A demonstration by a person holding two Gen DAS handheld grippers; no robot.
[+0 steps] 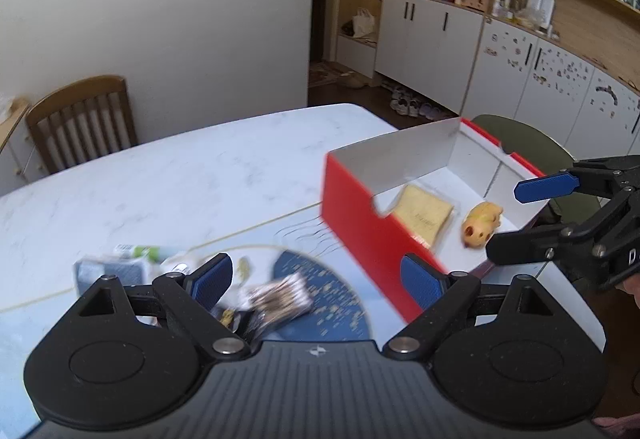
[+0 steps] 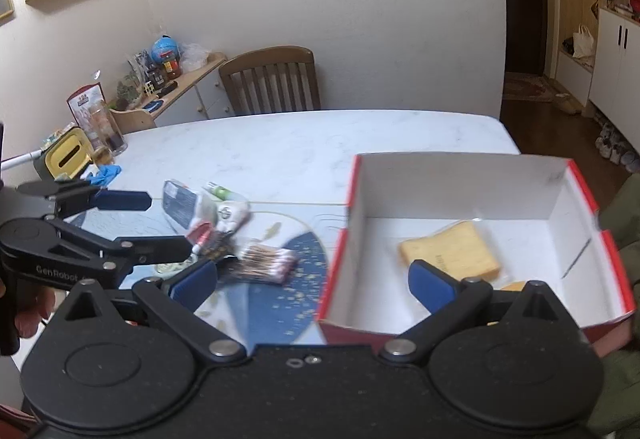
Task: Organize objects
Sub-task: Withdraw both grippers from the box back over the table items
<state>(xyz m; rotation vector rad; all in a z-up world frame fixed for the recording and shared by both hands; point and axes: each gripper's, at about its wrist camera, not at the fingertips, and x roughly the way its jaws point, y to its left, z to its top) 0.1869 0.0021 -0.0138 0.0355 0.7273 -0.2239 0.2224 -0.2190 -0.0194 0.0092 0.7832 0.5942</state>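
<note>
- A red box (image 2: 460,215) with a white inside sits open-topped on the right part of a white marble table (image 2: 280,147), its near wall just ahead of the right gripper (image 2: 312,279).
- Inside the box, a wrapped slice of bread (image 2: 450,249) lies flat on the floor near the middle; a small yellow toy (image 1: 482,225) lies just beside it, apart from every wall.
- The right gripper's jaws stand wide with nothing between the blue pads; one fingertip (image 2: 430,281) hangs over the box's near edge, the other over the table outside it.
- The left gripper (image 1: 316,281) is likewise spread wide and empty, hovering above the blue patterned mat (image 1: 320,291) to the left of the box.
- The loose items wait in a cluster on and beside the mat: a pack of cotton swabs (image 2: 266,263), a dark flat packet (image 2: 180,205), a green-and-white tube (image 2: 222,193) and a small white pouch (image 2: 232,215), all blurred.
- The far half of the table is bare marble up to its rounded far edge, where a wooden chair (image 2: 272,83) stands against the wall.
- The box's right wall lies close to the table's right edge; a green-sleeved arm (image 2: 624,207) shows just beyond it.
</note>
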